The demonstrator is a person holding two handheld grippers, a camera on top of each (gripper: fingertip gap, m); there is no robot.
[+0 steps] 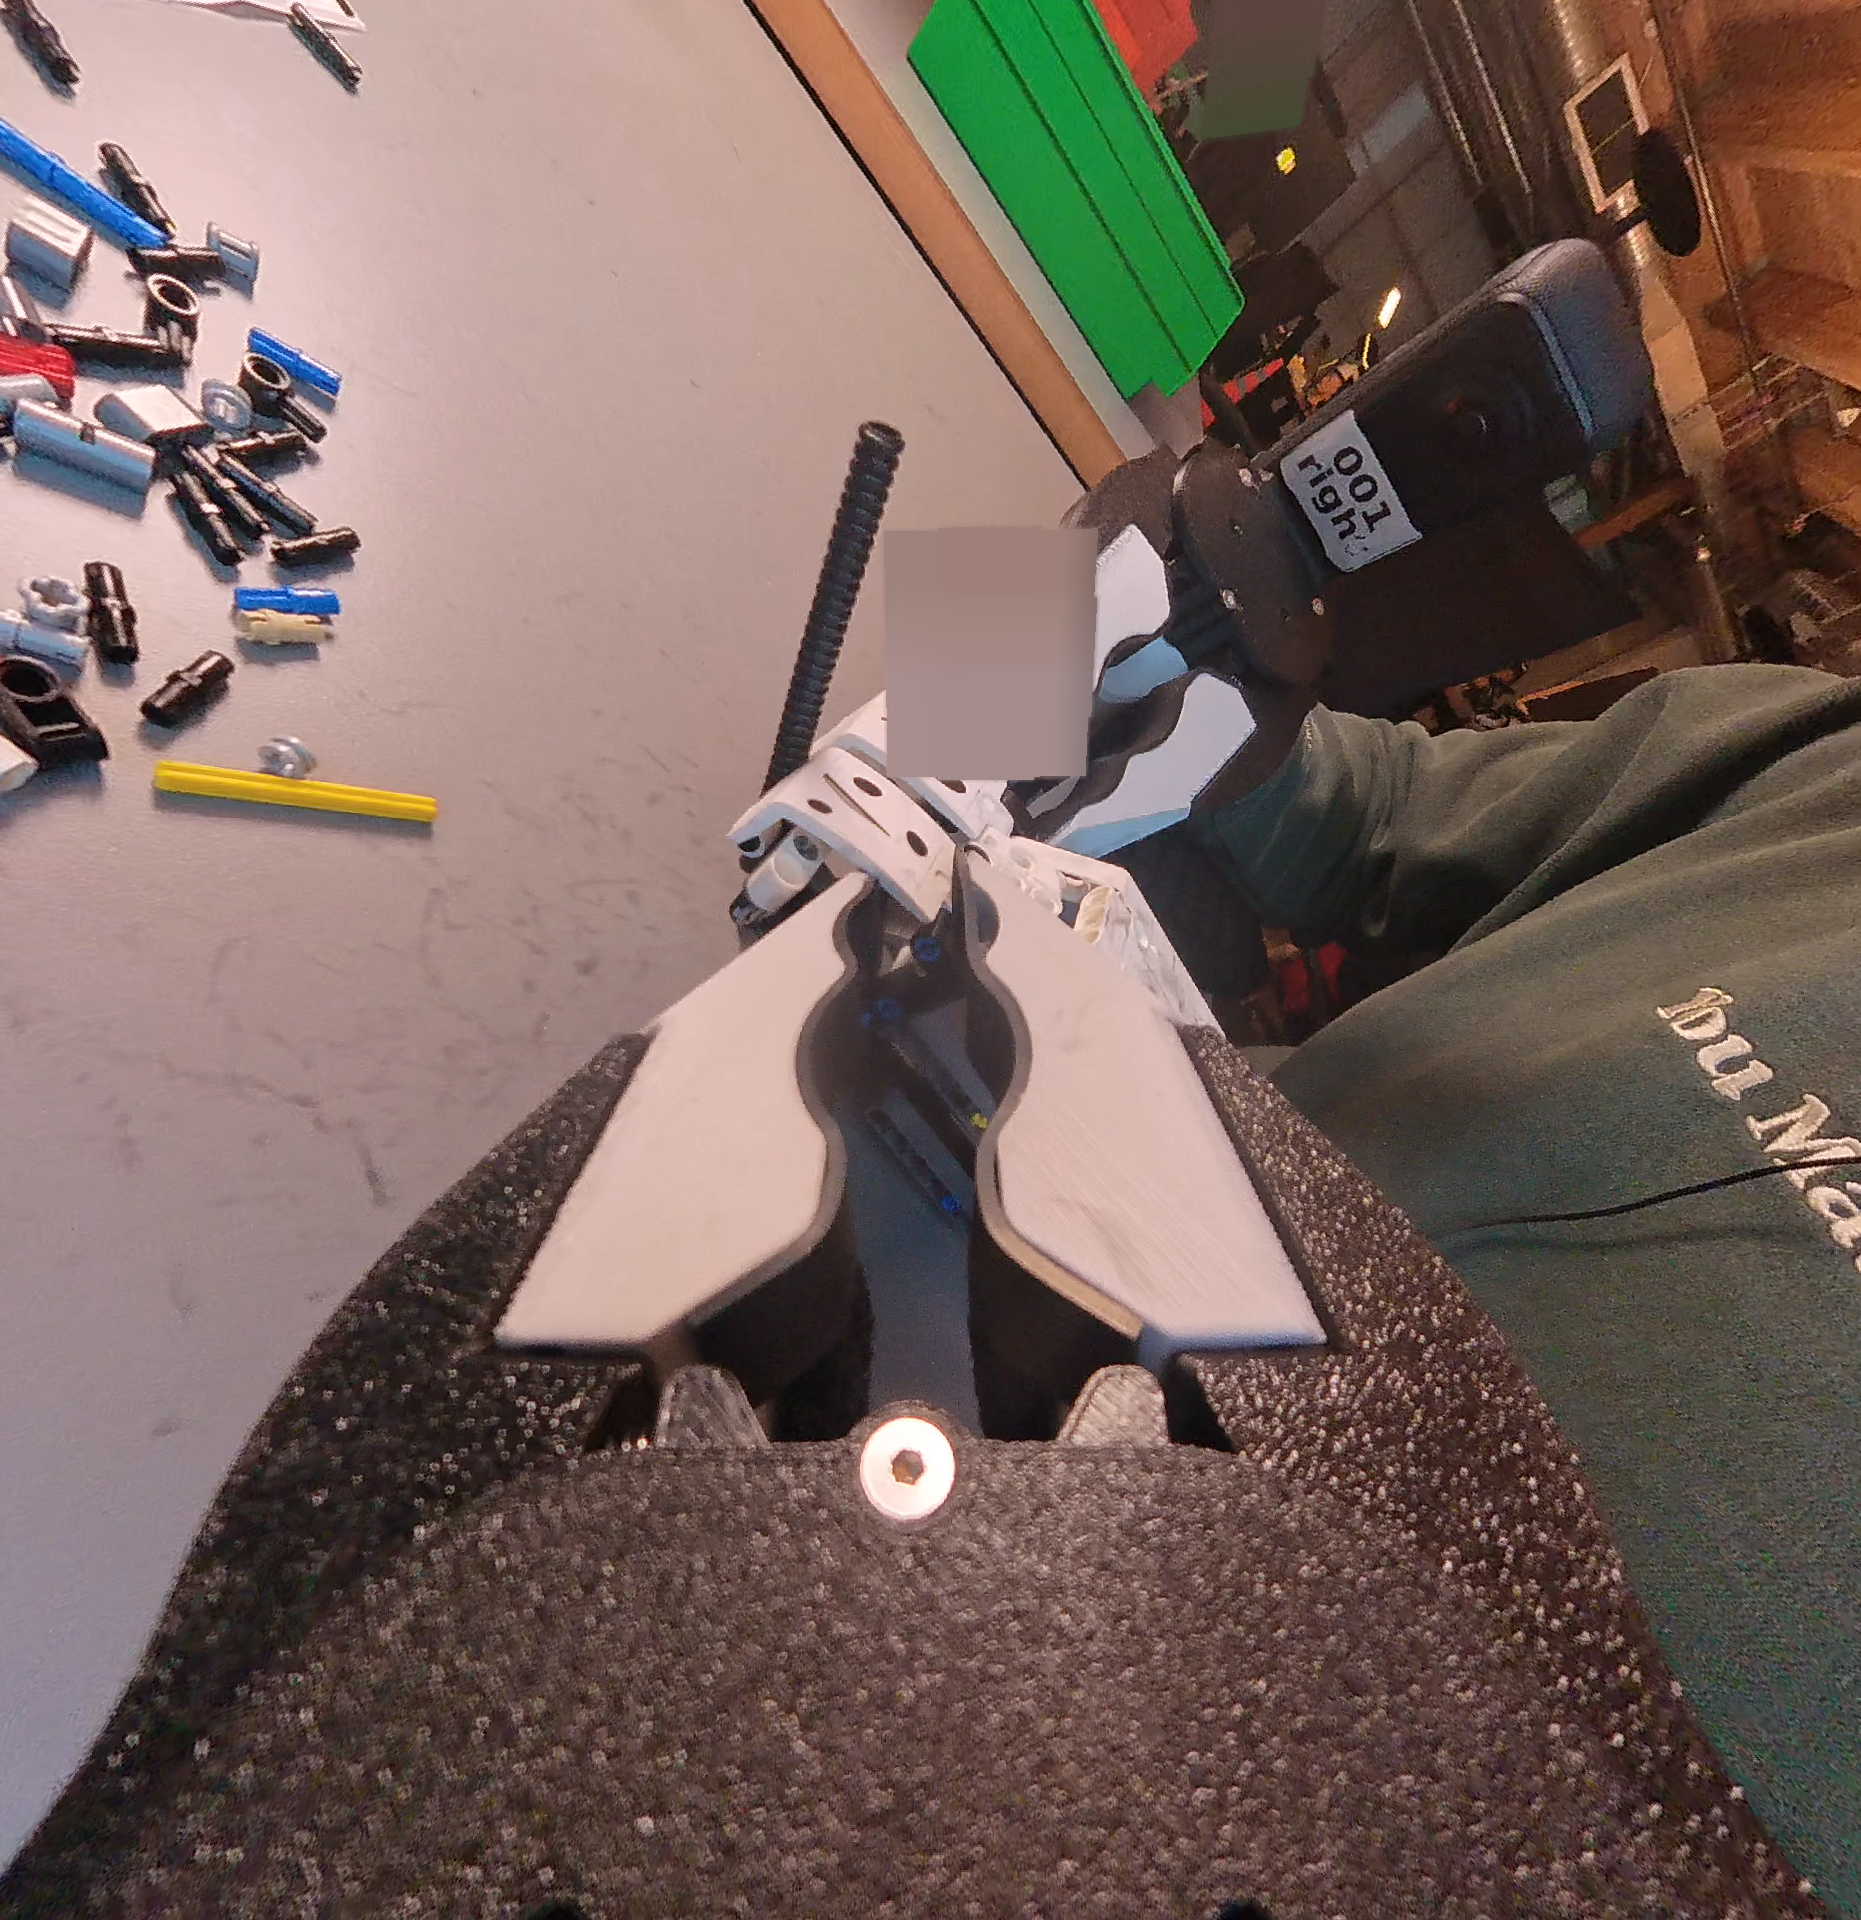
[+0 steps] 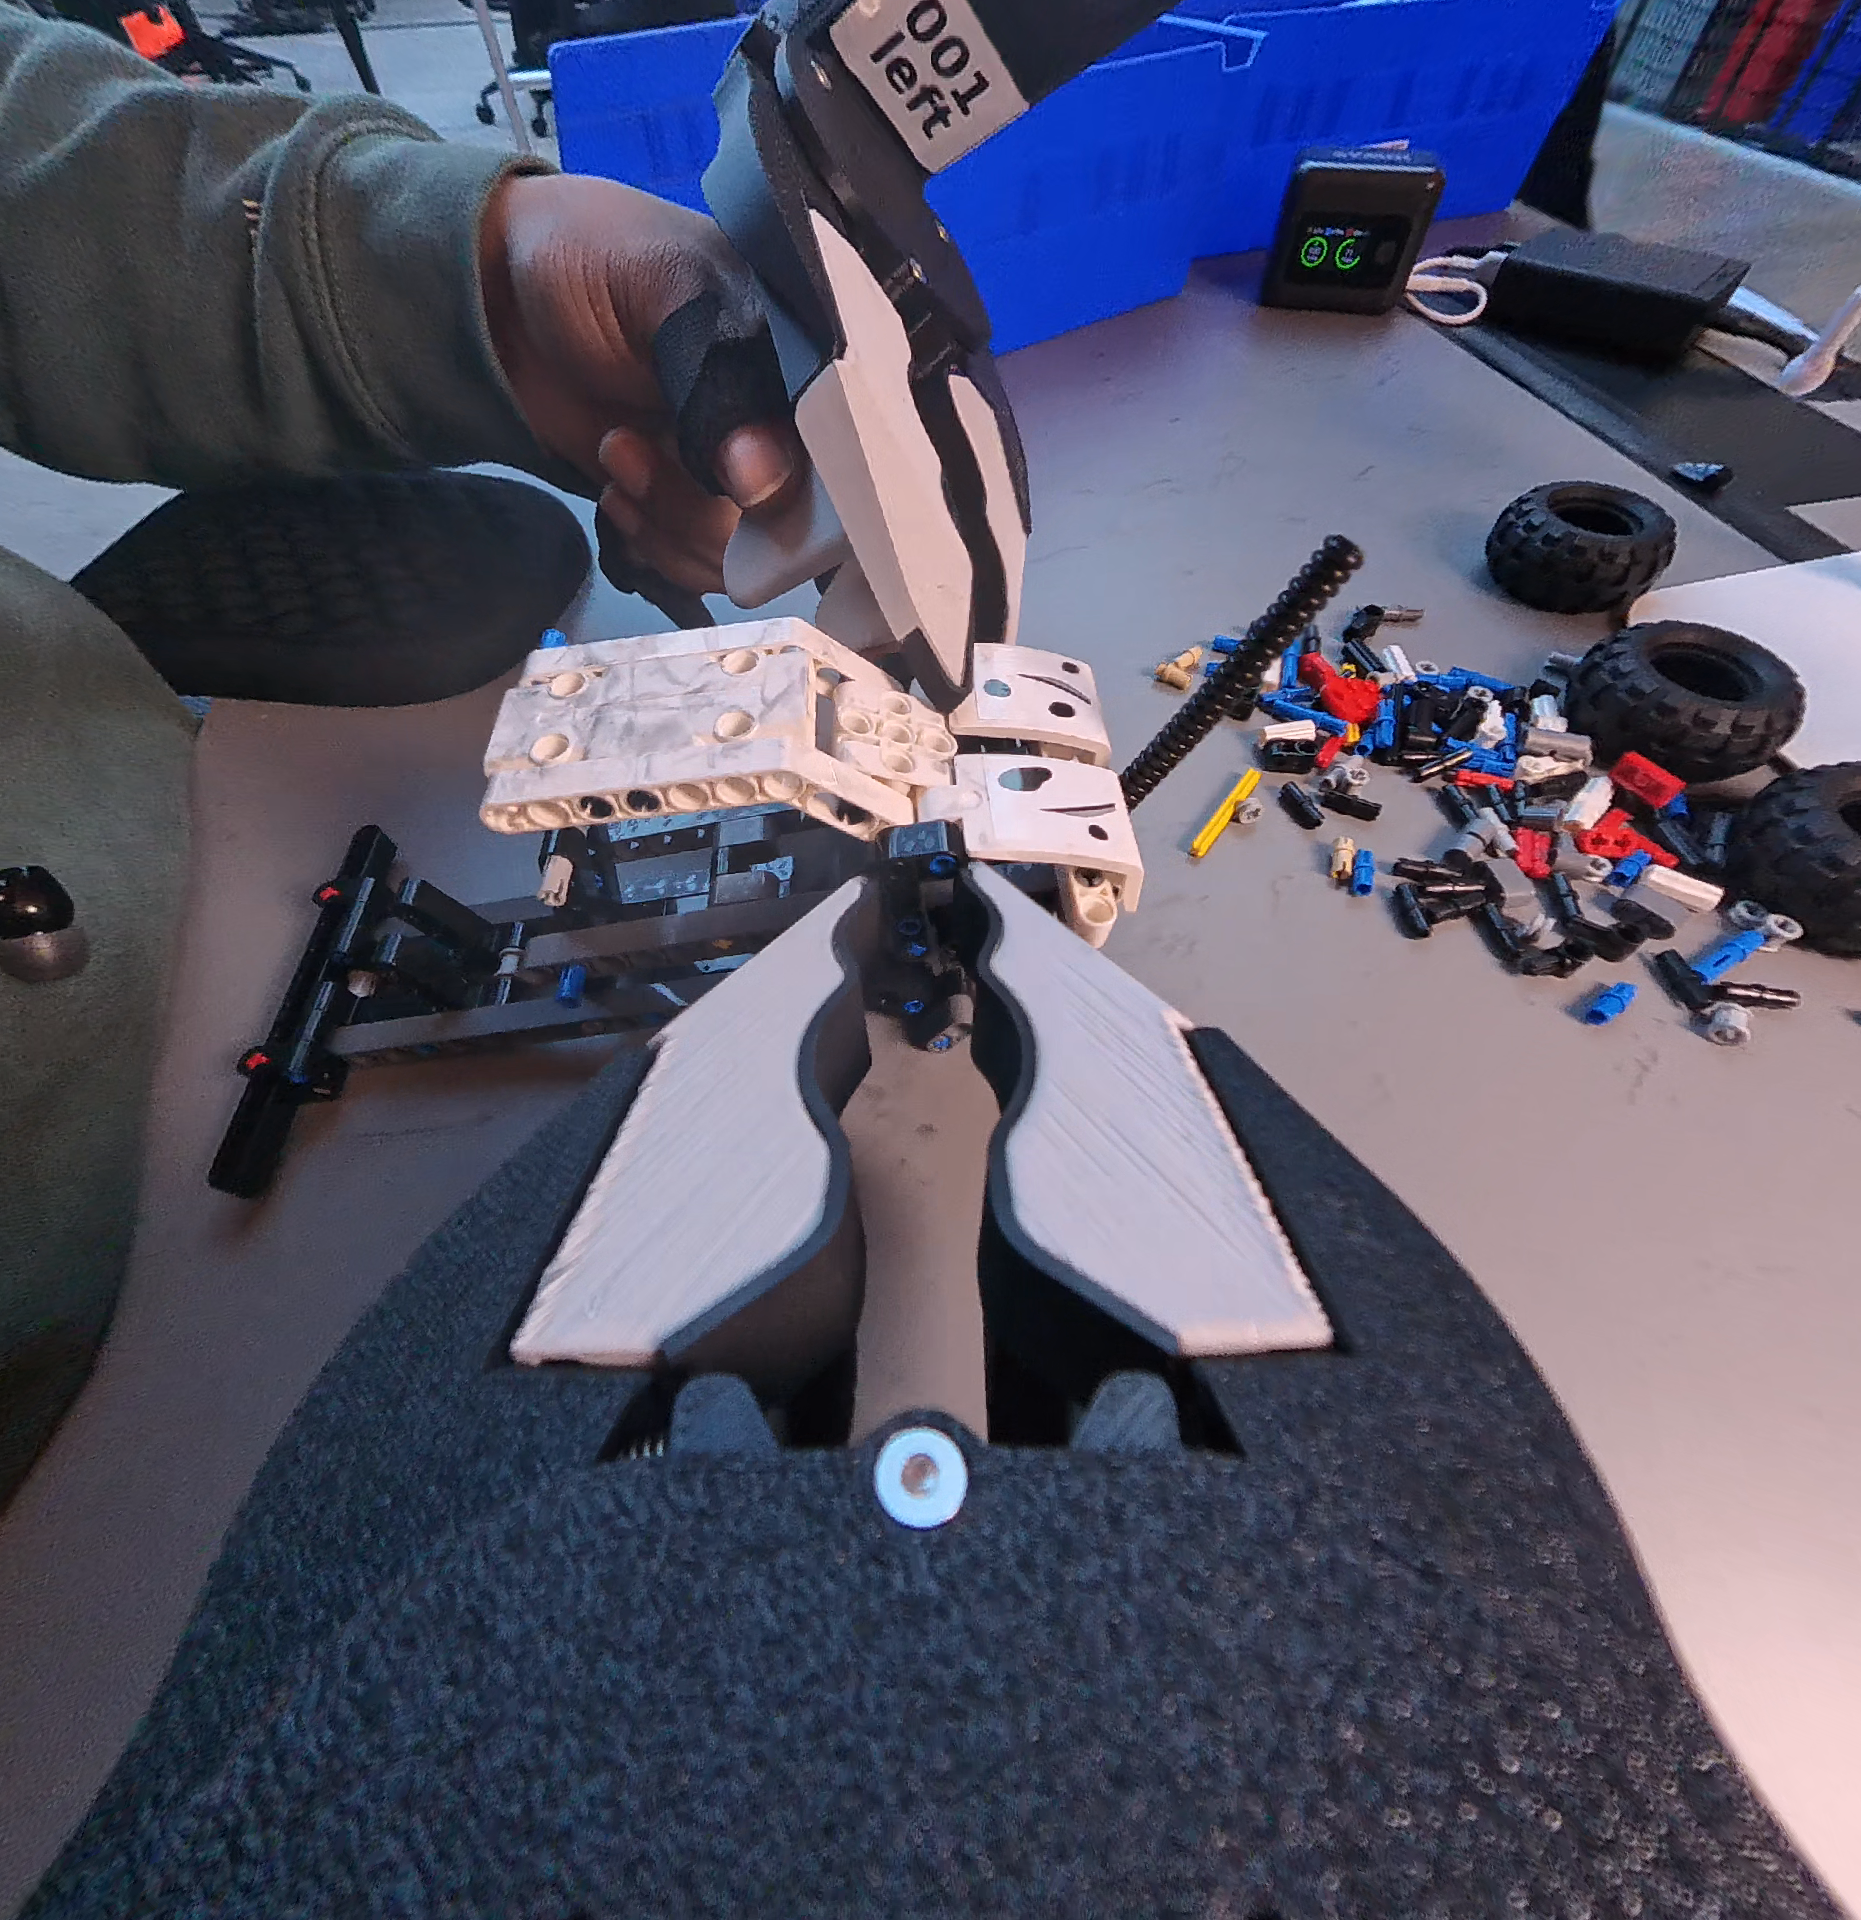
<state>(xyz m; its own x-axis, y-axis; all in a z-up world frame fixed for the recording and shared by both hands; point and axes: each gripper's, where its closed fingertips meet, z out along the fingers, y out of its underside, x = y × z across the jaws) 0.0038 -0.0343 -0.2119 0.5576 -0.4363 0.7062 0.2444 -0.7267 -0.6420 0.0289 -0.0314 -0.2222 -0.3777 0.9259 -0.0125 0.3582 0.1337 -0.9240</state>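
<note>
A part-built brick vehicle [image 2: 677, 727] with white marbled panels on a black chassis stands on the grey table [image 2: 1321, 1091]. My left gripper [image 1: 910, 878] is shut on the edge of a white curved front panel [image 1: 864, 810]. In the right wrist view it comes down from above [image 2: 947, 675], held by a hand [image 2: 593, 332]. My right gripper [image 2: 915, 888] is shut on the black front piece [image 2: 918, 844] under the white panels. It also shows past the model in the left wrist view [image 1: 1051, 800].
A black ribbed hose [image 2: 1238, 675] leans by the model. Loose small parts [image 2: 1477, 769] and a yellow axle [image 2: 1222, 812] lie to the right, beside black tyres [image 2: 1684, 696]. A blue bin [image 2: 1165, 156] and a small screen device [image 2: 1347, 234] stand behind. A green-sleeved arm [image 1: 1528, 935] is close. The grippers are tip to tip, or close to it.
</note>
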